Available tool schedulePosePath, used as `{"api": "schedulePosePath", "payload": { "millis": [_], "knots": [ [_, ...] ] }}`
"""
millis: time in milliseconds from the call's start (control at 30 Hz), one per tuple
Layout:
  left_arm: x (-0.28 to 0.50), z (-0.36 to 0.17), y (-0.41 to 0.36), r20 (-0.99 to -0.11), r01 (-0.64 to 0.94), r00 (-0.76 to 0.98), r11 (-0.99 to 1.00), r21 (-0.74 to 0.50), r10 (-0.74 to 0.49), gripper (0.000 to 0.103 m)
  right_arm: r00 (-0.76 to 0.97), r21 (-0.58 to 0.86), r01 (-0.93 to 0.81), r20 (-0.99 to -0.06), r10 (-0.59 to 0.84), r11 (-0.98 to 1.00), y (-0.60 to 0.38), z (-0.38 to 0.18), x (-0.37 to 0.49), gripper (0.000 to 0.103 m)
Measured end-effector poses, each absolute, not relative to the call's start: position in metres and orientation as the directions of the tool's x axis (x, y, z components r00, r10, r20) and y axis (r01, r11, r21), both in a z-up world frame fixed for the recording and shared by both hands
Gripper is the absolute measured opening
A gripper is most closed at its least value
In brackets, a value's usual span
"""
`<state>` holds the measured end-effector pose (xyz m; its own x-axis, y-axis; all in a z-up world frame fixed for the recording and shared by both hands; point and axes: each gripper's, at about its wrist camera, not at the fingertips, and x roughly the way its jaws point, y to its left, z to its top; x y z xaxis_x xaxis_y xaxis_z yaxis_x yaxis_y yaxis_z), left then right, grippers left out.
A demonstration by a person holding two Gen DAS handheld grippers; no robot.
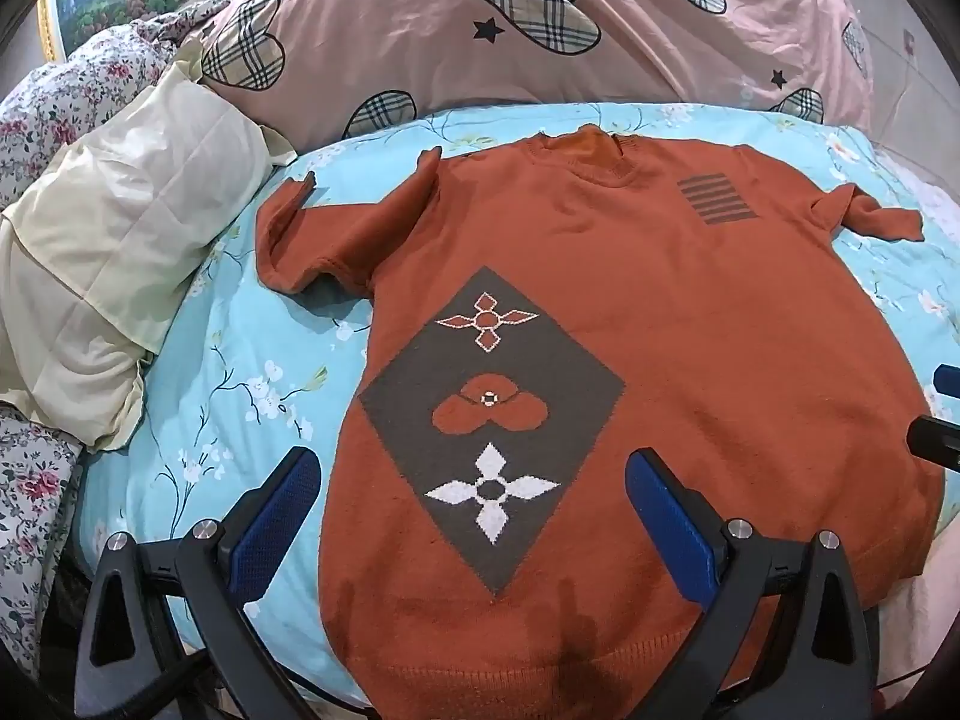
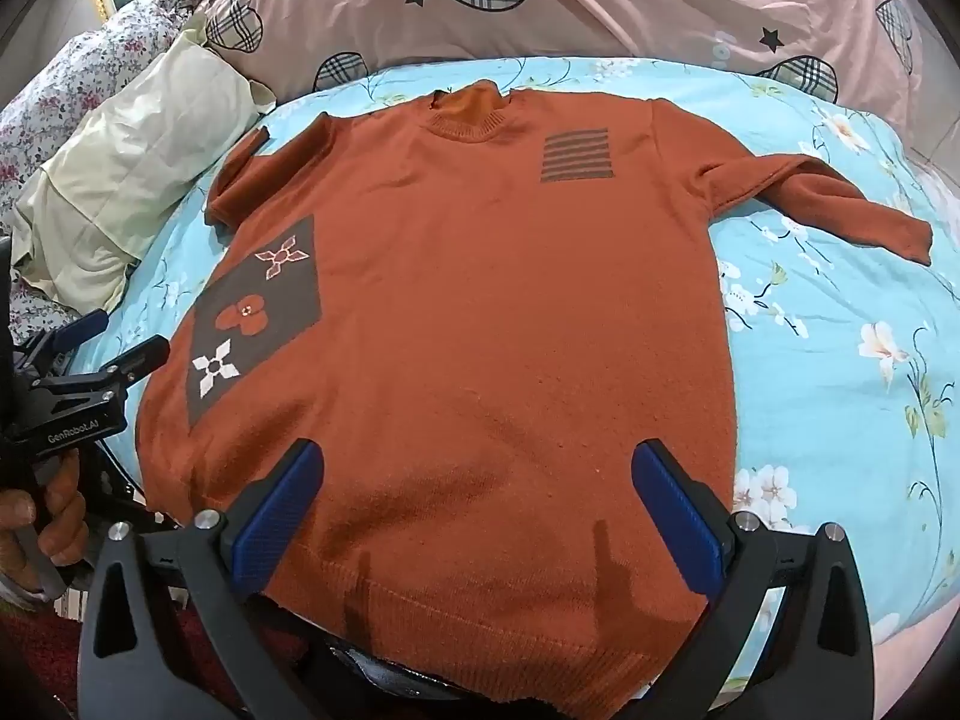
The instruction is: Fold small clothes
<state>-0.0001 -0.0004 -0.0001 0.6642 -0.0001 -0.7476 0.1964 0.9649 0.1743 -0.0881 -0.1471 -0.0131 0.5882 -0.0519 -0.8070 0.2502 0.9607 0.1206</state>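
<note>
An orange knit sweater [image 1: 690, 312] lies flat and face up on the light blue floral sheet [image 1: 240, 372], neck at the far side, hem near me. It has a grey diamond with flower motifs [image 1: 489, 414] and a striped grey patch [image 1: 717, 199]. Both short sleeves are spread out, the left one [image 1: 312, 234] partly curled. My left gripper [image 1: 474, 516] is open and empty above the hem's left part. My right gripper [image 2: 477, 510] is open and empty above the sweater [image 2: 480, 276] near the hem's right part. The left gripper also shows in the right wrist view [image 2: 117, 342].
A cream pillow [image 1: 114, 252] lies left of the sweater. A pink quilt with plaid hearts [image 1: 540, 30] is bunched along the far side. A floral cover [image 1: 54, 114] lies at far left. The bed's near edge runs just under the hem.
</note>
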Motion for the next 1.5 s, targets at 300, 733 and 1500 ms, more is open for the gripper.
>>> {"api": "schedulePosePath", "payload": {
  "millis": [300, 733, 1500],
  "knots": [
    [0.001, -0.002, -0.002, -0.751, 0.204, 0.661, 0.963, 0.177, -0.002, 0.102, 0.583, 0.120, 0.249, -0.811, -0.050, 0.961, -0.150, -0.015, -0.087, 0.102],
    [0.005, -0.009, -0.005, -0.767, 0.220, 0.641, 0.963, 0.157, -0.021, 0.102, 0.587, 0.136, 0.271, -0.808, -0.052, 0.953, -0.161, -0.017, -0.088, 0.102],
    [0.013, -0.014, -0.008, -0.774, 0.226, 0.632, 0.963, 0.149, -0.029, 0.102, 0.602, 0.170, 0.280, -0.798, -0.035, 0.945, -0.169, -0.022, -0.084, 0.102]
  ]
}}
